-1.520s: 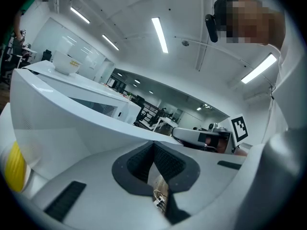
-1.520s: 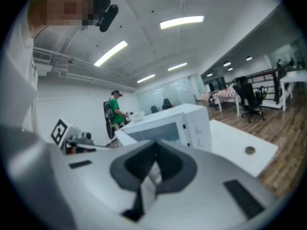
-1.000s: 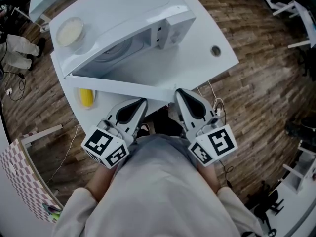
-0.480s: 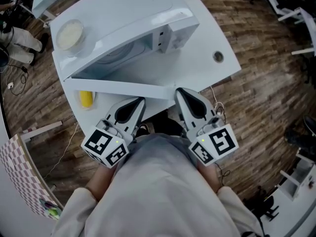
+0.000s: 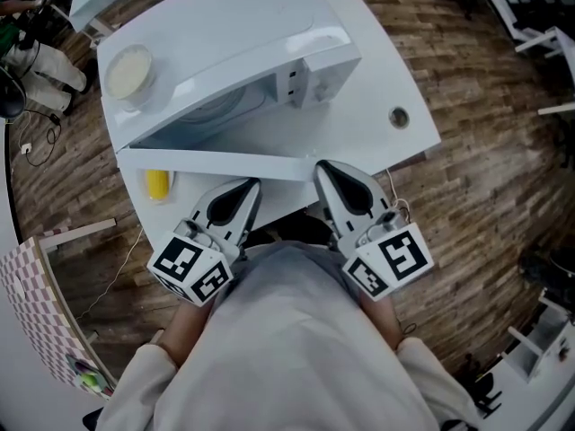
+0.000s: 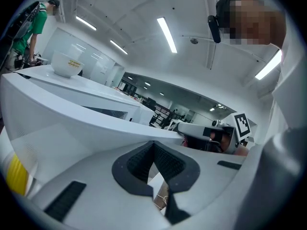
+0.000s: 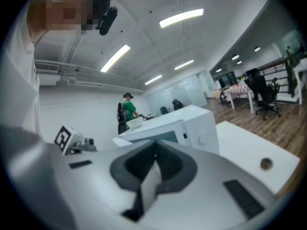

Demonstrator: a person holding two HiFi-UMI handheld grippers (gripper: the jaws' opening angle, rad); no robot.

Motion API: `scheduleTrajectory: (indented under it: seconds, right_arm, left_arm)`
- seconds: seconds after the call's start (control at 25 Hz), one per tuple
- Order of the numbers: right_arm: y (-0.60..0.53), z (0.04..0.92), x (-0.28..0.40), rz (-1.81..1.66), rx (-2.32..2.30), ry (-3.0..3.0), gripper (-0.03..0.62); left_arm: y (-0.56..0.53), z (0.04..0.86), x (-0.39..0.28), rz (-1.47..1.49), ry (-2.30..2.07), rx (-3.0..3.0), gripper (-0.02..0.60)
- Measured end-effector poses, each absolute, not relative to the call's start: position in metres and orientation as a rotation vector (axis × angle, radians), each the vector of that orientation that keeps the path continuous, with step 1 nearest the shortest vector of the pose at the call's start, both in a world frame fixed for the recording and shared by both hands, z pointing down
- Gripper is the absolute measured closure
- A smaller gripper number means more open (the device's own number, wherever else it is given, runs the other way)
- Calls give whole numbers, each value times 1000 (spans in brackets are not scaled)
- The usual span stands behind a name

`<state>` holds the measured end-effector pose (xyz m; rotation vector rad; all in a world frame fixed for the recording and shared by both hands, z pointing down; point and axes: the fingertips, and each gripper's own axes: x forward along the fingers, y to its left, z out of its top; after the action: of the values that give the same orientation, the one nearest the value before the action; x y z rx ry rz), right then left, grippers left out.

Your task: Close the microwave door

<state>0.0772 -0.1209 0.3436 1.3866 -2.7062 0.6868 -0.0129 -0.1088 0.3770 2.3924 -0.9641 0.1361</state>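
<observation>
The white microwave (image 5: 229,48) stands on a white table (image 5: 377,137), its door (image 5: 216,162) swung wide open toward me. My left gripper (image 5: 254,184) is shut and holds nothing, its tip just under the door's near face. My right gripper (image 5: 321,165) is also shut and empty, with its tip at the door's free end; whether it touches is unclear. In the left gripper view the door (image 6: 96,121) fills the space just above the shut left gripper (image 6: 153,143). The right gripper view shows the microwave (image 7: 192,126) beyond the shut right gripper (image 7: 156,153).
A white bowl (image 5: 130,64) sits on top of the microwave. A yellow object (image 5: 157,184) lies on the table under the open door. The table has a round cable hole (image 5: 399,116). A person in green (image 7: 126,110) stands far behind. Wooden floor surrounds the table.
The head view has shifted slightly. Both grippers stay shut in about the same place at the door's edge, and the door stands as open as before.
</observation>
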Motion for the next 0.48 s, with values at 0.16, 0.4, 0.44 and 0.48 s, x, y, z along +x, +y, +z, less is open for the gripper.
scheduleTrajectory:
  seconds: [0.16,0.4,0.44,0.48]
  right_arm:
    - [-126,342,77,683,1320,-2743,571]
    - [-130,342,71,688,1194,-2803,571]
    - [-130,343,69,691,1178,-2811,571]
    - [-129,343,68,696,1164,-2818,571]
  left_arm:
    - [-112,378,-9,126,-1001,2374,565]
    - [-117,375,-8,91,-1064,2358,565]
    - [-117,376,-9,86,-1075,2353,565]
    - [-117,376,-9,81,-1083,2349,565]
